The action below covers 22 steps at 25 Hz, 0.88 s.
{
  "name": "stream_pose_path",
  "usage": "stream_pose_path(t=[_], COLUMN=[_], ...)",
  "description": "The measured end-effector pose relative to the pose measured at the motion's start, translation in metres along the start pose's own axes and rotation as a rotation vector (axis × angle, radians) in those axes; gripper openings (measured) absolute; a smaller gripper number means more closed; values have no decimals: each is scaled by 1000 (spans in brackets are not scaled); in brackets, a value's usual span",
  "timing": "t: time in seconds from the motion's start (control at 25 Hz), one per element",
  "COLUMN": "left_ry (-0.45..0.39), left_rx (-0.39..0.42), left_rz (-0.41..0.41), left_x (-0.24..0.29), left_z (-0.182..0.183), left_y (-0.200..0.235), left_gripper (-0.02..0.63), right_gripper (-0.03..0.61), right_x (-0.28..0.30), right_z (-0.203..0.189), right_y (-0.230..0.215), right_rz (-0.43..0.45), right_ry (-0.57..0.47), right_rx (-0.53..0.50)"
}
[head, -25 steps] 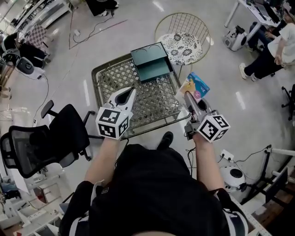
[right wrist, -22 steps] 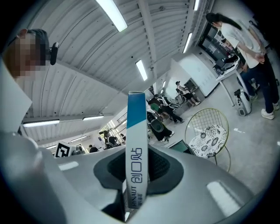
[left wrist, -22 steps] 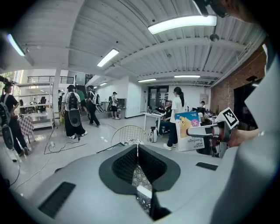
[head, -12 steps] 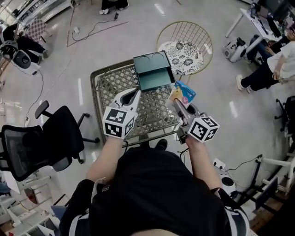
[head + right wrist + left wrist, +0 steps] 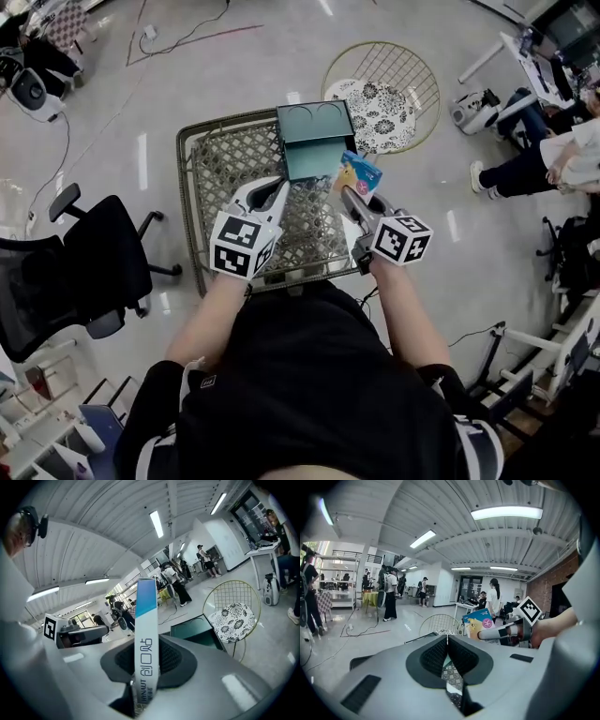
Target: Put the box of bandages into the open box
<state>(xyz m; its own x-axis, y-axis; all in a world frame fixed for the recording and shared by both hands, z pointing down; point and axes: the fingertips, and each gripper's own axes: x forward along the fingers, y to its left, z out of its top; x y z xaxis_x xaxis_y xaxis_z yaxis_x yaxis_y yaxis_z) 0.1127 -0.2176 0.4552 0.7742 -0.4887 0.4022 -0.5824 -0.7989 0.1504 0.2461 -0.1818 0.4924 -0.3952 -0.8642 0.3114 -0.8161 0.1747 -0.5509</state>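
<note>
Ahead of the right gripper (image 5: 348, 191), head view: the box of bandages (image 5: 360, 173) stands up from its jaws, which are clamped on the carton's lower end. The carton is in the air, just beside the near right corner of the open box (image 5: 314, 141) and not yet over the cavity. The teal open box sits at the far edge of the mesh table (image 5: 187, 197), ahead of both grippers. The left gripper (image 5: 276, 184) hovers over the table near the open box's front wall, carrying nothing

Left gripper view: the jaws are pressed together at the tips, with only table mesh visible in the wedge behind them. The carton and the right gripper show off to its right, slightly ahead

Right gripper view: the box of bandages (image 5: 145, 630) is seen edge-on, a narrow white and blue side rising between the pads (image 5: 171, 659), which press on its two broad faces. The open box lies ahead and to the right, and a wire chair (image 5: 232, 613) stands beyond it

Assessment: this is judged a light, thin cardboard carton. It is stiff enough to carry, but its faces would dent under a hard squeeze, and they look glossy, so it may slip or swing. The present hold across the broad faces at one end is adequate; a hold nearer the middle would swing less
</note>
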Motion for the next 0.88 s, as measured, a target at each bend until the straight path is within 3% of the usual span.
stream_pose_path(t=[0.36,0.6,0.88], left_ry=[67,105,140], left_rx=[-104,-163,-231], left_rz=[128,178,250], left_x=[6,19,19], left_z=[-23,-39,-60], left_y=[23,34,45], left_gripper=[12,12,12], right_gripper=[83,83,84], right_x=[62,107,141], right_z=[-4,-16,-58], right_y=[-55,-104,-138], right_rz=[61,41,69], right_ry=[203,335,580], right_rx=[-76,-169,-482])
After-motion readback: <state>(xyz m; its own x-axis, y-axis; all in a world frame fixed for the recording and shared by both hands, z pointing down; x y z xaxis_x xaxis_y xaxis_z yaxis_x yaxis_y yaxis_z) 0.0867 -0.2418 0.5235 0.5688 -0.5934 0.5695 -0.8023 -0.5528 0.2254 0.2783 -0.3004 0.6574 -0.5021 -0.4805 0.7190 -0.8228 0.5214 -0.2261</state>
